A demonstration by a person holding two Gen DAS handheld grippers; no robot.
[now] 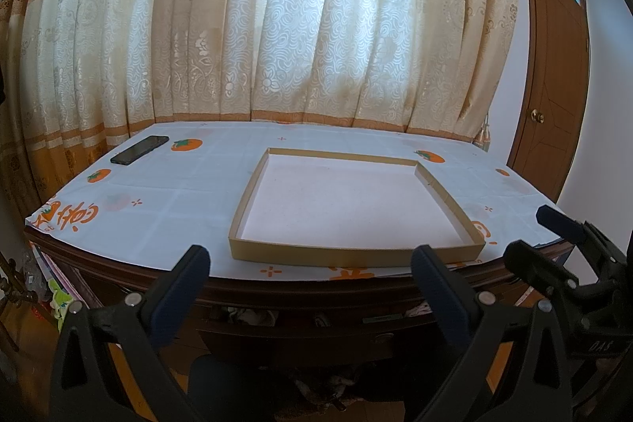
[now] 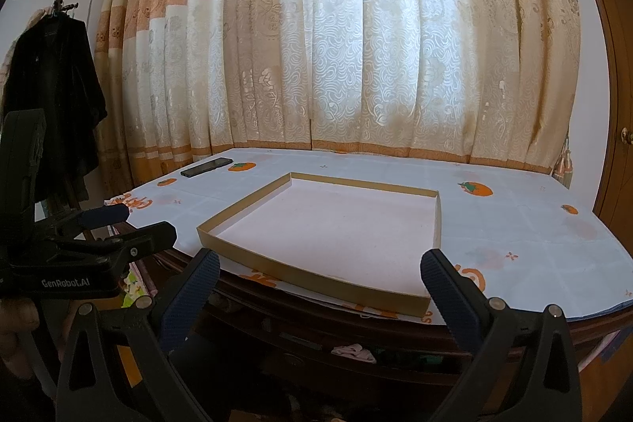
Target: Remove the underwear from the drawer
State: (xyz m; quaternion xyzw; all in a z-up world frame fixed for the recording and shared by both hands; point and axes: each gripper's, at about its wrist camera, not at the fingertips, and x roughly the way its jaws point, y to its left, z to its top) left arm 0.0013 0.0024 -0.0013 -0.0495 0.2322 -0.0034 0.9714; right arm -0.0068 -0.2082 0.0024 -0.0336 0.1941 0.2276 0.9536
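Both claws, left gripper [image 1: 310, 262] and right gripper [image 2: 320, 265], are hovering spread and empty before the shallow tan cardboard tray [image 2: 221, 238], while pale crumpled cloth [image 2: 354, 351], possibly underwear, is lying untouched in the dark wooden drawer [image 2: 356, 366] below it.

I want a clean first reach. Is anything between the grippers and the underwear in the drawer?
Yes: the table edge overhangs the drawer, which is open only a crack; just a bit of cloth shows. Both the left gripper and the right gripper are open, above the table edge.
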